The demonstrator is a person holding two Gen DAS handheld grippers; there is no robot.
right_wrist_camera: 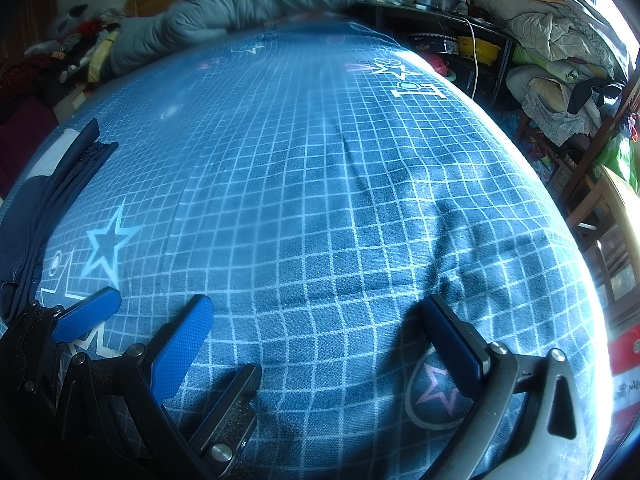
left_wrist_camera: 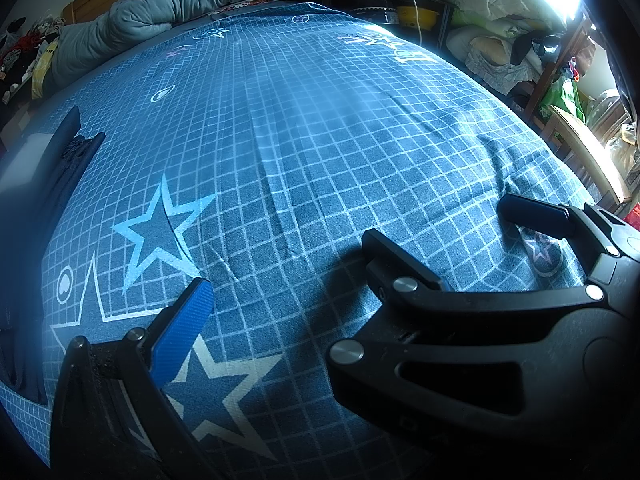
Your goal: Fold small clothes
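Observation:
A dark navy garment (right_wrist_camera: 44, 200) with a white part lies at the left edge of the bed; it also shows in the left wrist view (left_wrist_camera: 52, 168), partly cut off by the frame. My right gripper (right_wrist_camera: 316, 320) is open and empty, low over the blue checked bedsheet (right_wrist_camera: 320, 160), well right of the garment. My left gripper is open and empty; only its blue-padded left finger (left_wrist_camera: 184, 332) shows in its own view. It also shows in the right wrist view (right_wrist_camera: 88, 316), near the garment's near end. The right gripper (left_wrist_camera: 436, 220) appears in the left wrist view, jaws wide apart.
A grey quilt (right_wrist_camera: 240, 4) is bunched at the head of the bed. A dark shelf with bowls and bottles (right_wrist_camera: 460, 40) and piled bedding (right_wrist_camera: 560, 40) stand to the right. A wooden chair (left_wrist_camera: 588, 152) is by the bed's right edge. Clutter lies at the far left (right_wrist_camera: 60, 52).

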